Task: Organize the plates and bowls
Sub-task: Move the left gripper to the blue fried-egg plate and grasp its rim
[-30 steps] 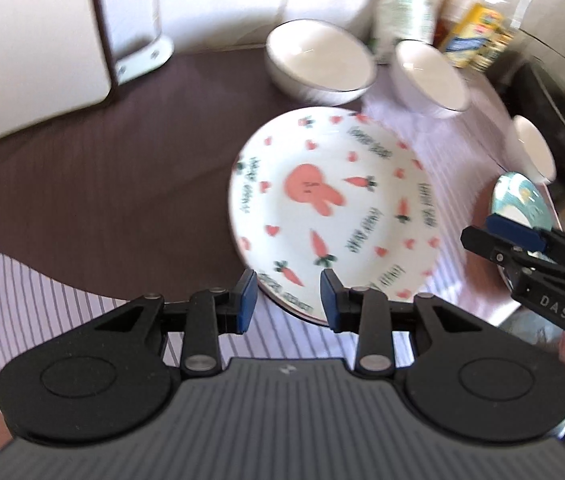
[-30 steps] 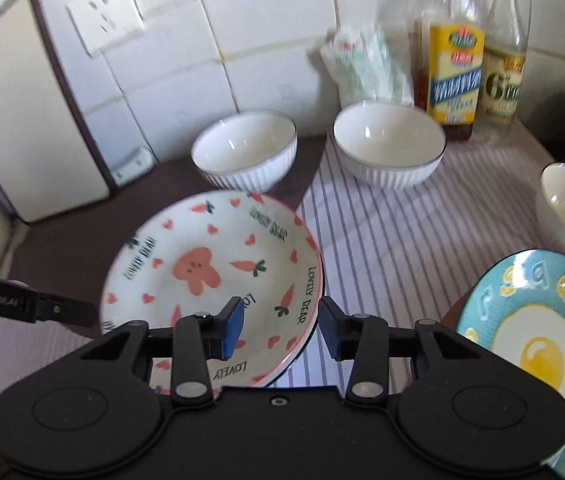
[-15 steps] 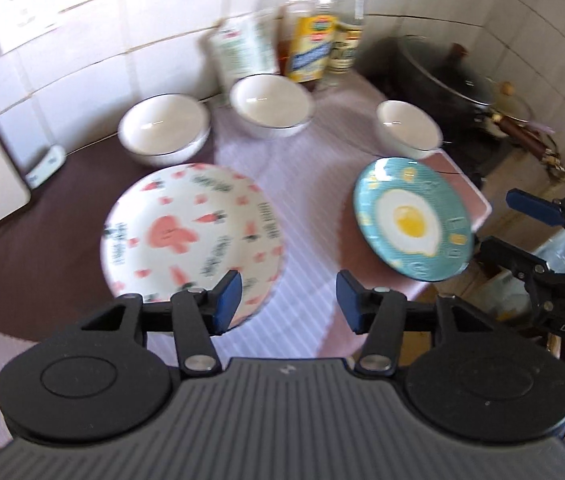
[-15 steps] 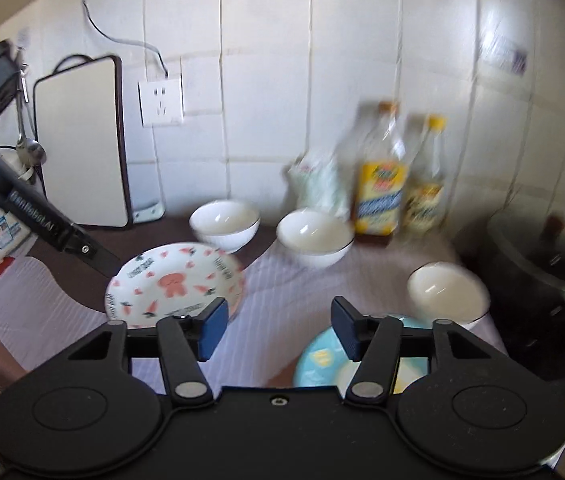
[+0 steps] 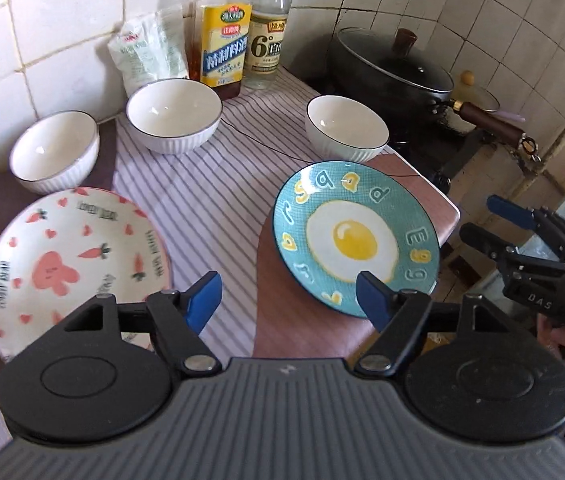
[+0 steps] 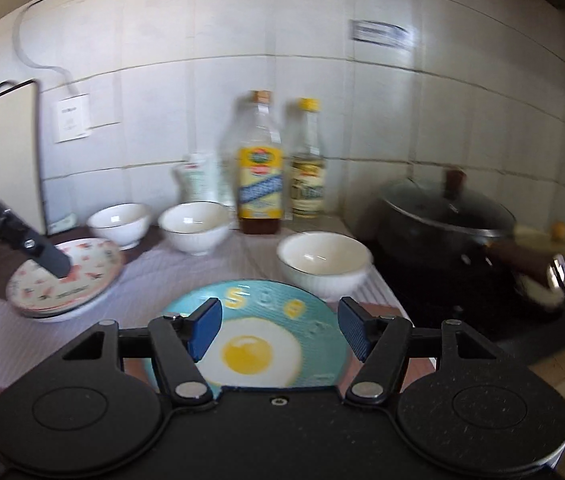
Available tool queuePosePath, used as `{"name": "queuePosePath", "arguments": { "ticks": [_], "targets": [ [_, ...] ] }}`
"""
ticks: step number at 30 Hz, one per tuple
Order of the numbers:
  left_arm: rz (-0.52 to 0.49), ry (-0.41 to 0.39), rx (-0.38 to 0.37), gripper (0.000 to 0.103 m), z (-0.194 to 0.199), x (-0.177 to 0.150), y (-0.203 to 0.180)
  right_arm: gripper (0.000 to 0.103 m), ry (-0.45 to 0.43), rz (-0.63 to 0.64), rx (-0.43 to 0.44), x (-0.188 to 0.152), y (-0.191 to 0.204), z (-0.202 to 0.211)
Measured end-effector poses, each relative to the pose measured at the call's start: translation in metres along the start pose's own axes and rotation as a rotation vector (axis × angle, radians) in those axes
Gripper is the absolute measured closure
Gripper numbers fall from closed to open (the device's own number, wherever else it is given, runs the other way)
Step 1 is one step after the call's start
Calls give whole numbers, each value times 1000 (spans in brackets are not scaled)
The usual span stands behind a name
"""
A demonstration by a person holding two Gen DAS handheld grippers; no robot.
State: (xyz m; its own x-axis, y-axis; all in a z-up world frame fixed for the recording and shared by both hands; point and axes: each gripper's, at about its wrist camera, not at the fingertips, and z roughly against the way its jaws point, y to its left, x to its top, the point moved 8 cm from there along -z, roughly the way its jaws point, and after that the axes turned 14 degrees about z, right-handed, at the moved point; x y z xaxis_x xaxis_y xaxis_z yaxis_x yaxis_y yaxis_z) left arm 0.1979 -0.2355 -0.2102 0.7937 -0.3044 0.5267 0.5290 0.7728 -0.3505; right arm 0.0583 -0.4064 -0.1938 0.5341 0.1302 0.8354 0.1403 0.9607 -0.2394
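A rabbit-and-carrot plate [image 5: 70, 264] lies at the left of the counter, apparently on top of another plate. A teal fried-egg plate [image 5: 354, 236] lies flat at the right. Behind them stand three white bowls [image 5: 56, 152], [image 5: 174, 114], [image 5: 346, 126]. My left gripper [image 5: 288, 300] hovers between the two plates, its jaws opening with nothing between them. My right gripper [image 6: 280, 328] hangs over the near part of the egg plate [image 6: 258, 344], its jaws also opening and holding nothing. In the right wrist view, one left-gripper finger [image 6: 42, 252] shows above the rabbit plate [image 6: 66, 280].
Two bottles [image 5: 224, 28], [image 5: 268, 28] and a white packet [image 5: 150, 52] stand against the tiled wall. A lidded black pot [image 5: 394, 64] sits on the stove to the right. A striped cloth [image 5: 210, 200] covers the counter. A white board [image 6: 6, 160] leans at the far left.
Both grippers drew back from the rabbit plate and swung right toward the egg plate. Both sets of jaws widened. The plates and bowls stayed put.
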Motion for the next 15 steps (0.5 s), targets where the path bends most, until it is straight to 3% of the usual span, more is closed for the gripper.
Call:
{"name": "queuePosePath", "arguments": {
  "ticks": [6,11,15],
  "targets": [
    [76,25,41,30,-54,-4,2,31,15,-133,-2,-36,-21,-38],
    [-3,32,87,33,-90,-12,-2,31,5,-237,-62,-60,-30,-62],
    [37,42,89,36,-110,-13,0,31,10,-315,-50,-73,-31,-76]
  ]
}}
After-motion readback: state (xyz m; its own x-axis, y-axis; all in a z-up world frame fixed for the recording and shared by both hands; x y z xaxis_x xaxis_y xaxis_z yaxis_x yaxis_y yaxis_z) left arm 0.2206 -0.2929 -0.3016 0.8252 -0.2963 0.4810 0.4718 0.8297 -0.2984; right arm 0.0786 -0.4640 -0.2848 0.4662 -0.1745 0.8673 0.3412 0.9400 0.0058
